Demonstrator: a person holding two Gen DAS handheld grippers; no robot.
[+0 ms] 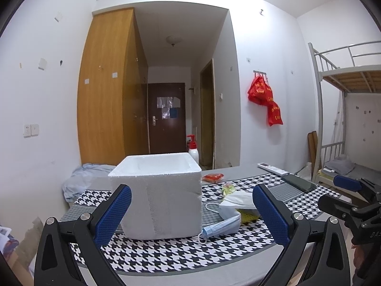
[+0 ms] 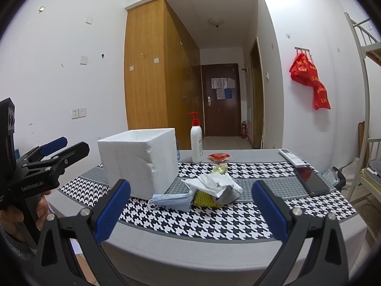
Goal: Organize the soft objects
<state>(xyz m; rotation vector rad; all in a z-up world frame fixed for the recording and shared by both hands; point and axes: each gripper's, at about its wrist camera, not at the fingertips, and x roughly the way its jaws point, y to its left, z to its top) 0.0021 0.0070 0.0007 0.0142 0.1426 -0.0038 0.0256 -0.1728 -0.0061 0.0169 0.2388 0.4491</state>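
Right now the left gripper (image 1: 191, 211) is spread wide with nothing between its blue pads (image 1: 114, 214), held low at the near edge of the table (image 2: 214, 257). Straight ahead of it, framed between the two fingers, stands the white foam box (image 1: 157, 195), open at the top, on the houndstooth cloth (image 1: 166, 255). Just right of the box, toward the left gripper's right finger, lies the heap of soft things: a blue face mask (image 1: 220, 226) touching the box's lower corner, a white mask (image 1: 238, 201) on top of it, and a bit of yellow mesh (image 1: 247, 215) under them. The right gripper (image 2: 190, 211) is also wide apart and empty, hovering at the table edge; ahead of it and between its fingers sits the same heap, with the blue mask at the left end, the yellow mesh beneath, and crumpled white and grey material on top. The box stands ahead and to the left of this gripper. Farther out lie a small green packet (image 2: 220, 168) and a red packet (image 2: 218, 157), with a pump bottle (image 2: 196, 143) just left of the red one. Off to the right lie a dark phone (image 2: 310, 183) and, beyond it, a white remote (image 2: 291, 158).
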